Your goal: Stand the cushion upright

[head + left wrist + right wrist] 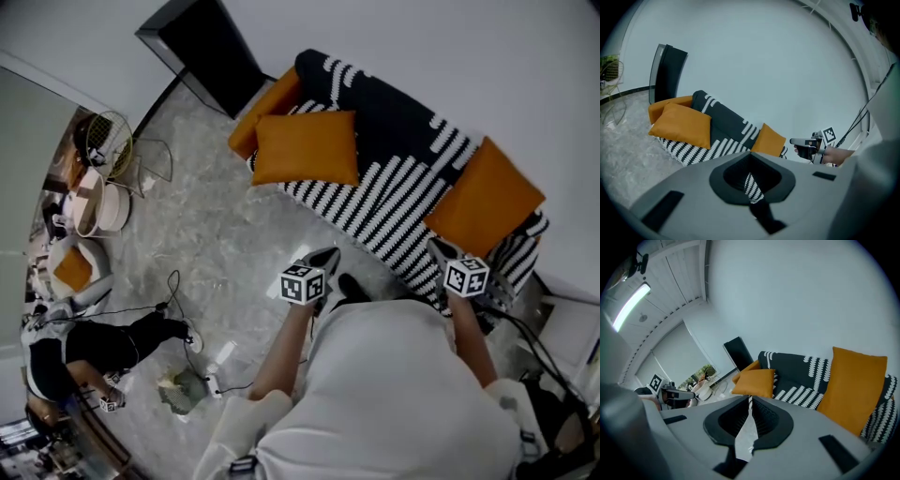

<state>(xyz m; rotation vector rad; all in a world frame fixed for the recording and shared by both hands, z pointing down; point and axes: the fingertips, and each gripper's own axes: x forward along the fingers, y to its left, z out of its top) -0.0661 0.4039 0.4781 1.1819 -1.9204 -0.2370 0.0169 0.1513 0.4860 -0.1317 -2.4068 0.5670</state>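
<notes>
A grey stone floor (216, 244) and a white wall (422, 37) surround a sofa (394, 122) that has a black cover with white stripes. The left gripper (327, 254) and the right gripper (438, 247) are both clenched, with nothing between the jaws. They hang in front of the sofa and do not touch it. One orange cushion (307, 147) lies low on the seat, well ahead of the left fingers and to their left side. It seems to be the one that must be stood up. Another orange cushion (483, 197), near and ahead of the right fingers, leans upright against the sofa back. The jaws are probably closed because no cushion is within reach yet, so no grip is needed.
</notes>
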